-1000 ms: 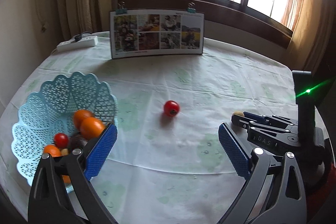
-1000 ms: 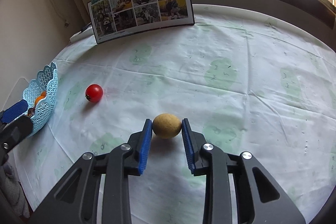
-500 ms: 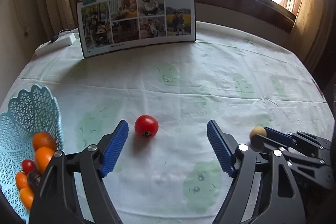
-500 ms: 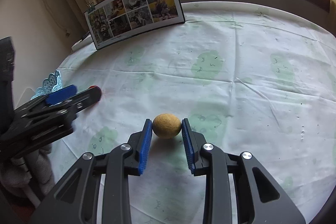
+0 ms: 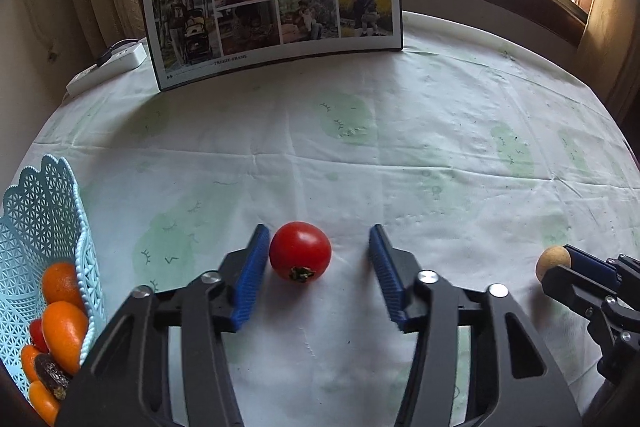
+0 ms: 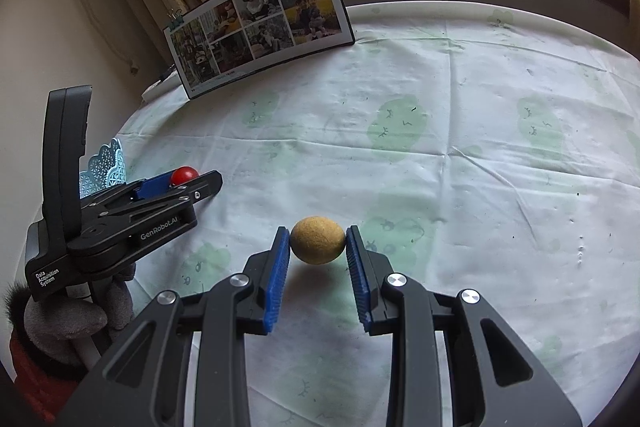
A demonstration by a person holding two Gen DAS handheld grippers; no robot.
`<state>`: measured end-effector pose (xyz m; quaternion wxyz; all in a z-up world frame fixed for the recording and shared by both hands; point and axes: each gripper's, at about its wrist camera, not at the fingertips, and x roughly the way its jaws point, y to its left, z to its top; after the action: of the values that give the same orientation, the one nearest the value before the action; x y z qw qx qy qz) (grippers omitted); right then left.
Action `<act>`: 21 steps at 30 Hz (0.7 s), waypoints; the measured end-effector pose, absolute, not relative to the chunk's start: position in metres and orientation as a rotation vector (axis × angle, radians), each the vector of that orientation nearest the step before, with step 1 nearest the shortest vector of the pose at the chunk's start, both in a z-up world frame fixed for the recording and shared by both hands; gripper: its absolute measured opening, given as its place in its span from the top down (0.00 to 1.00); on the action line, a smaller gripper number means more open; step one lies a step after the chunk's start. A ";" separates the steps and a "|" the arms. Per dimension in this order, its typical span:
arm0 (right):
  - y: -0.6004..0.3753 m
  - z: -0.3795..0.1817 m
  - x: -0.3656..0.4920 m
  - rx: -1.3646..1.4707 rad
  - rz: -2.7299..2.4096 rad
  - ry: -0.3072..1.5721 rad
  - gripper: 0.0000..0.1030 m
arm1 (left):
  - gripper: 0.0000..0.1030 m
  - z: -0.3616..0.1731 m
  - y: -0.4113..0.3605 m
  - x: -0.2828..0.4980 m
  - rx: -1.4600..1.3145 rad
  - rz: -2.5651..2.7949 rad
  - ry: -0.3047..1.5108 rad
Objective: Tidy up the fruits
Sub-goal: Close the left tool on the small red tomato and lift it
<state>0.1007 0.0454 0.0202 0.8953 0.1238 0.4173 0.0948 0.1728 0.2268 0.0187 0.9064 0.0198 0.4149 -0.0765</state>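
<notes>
The left gripper (image 5: 316, 259) has advanced to straddle the tomato (image 5: 300, 251), which was ahead of its fingers half a second ago; the jaws stand wide, the left pad just beside the fruit, the right apart. On the cloth (image 5: 400, 155), the basket (image 5: 44, 211) of fruit sits far left. The right gripper (image 6: 318, 251) pinches the yellow fruit (image 6: 317, 239) between both pads.
</notes>
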 end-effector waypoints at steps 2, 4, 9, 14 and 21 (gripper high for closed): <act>0.045 0.020 0.100 0.257 0.196 0.863 0.71 | 0.71 0.020 0.227 0.172 0.037 -0.160 0.855; 0.045 0.020 0.100 0.258 0.195 0.862 0.71 | 0.72 0.020 0.227 0.171 0.032 -0.165 0.856; 0.045 0.021 0.100 0.260 0.195 0.858 0.71 | 0.72 0.024 0.226 0.159 0.030 -0.166 0.834; 0.044 0.023 0.099 0.261 0.197 0.850 0.71 | 0.72 0.038 0.229 0.146 0.023 -0.165 0.793; 0.045 0.026 0.096 0.261 0.204 0.837 0.71 | 0.72 0.062 0.244 0.130 -0.007 -0.139 0.736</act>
<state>0.0964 0.0453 0.0260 0.9004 0.1260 0.4047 0.0985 0.1304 0.2435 0.0617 0.9306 -0.0036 0.3597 -0.0681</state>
